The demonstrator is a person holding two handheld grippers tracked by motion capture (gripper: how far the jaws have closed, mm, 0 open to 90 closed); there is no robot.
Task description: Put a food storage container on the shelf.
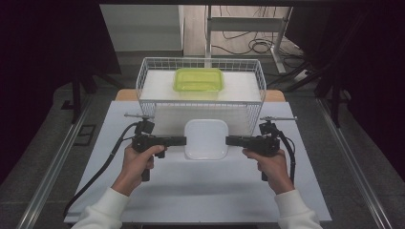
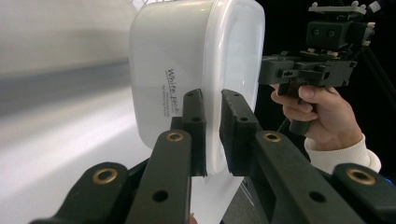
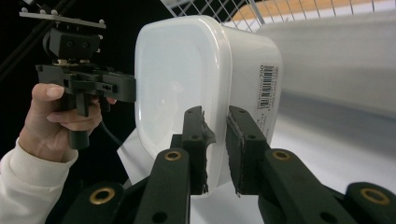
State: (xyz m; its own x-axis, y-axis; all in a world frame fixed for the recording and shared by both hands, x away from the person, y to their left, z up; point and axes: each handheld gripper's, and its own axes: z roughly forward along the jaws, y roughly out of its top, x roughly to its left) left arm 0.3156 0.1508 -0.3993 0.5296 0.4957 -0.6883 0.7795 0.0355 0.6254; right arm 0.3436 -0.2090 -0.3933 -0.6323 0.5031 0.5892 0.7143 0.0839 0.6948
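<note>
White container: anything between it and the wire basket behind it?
Only the basket's near wall. Both grippers, left and right, clamp the white container by its side rims, right in front of the wire basket. Inside, a green-lidded container sits toward the back; the floor in front looks free.

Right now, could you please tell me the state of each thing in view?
White box: lidded, held at both rims, off the table.
Green box: lidded, inside the basket.
Basket: upright.
Left gripper: shut on white box.
Right gripper: shut on white box.
</note>
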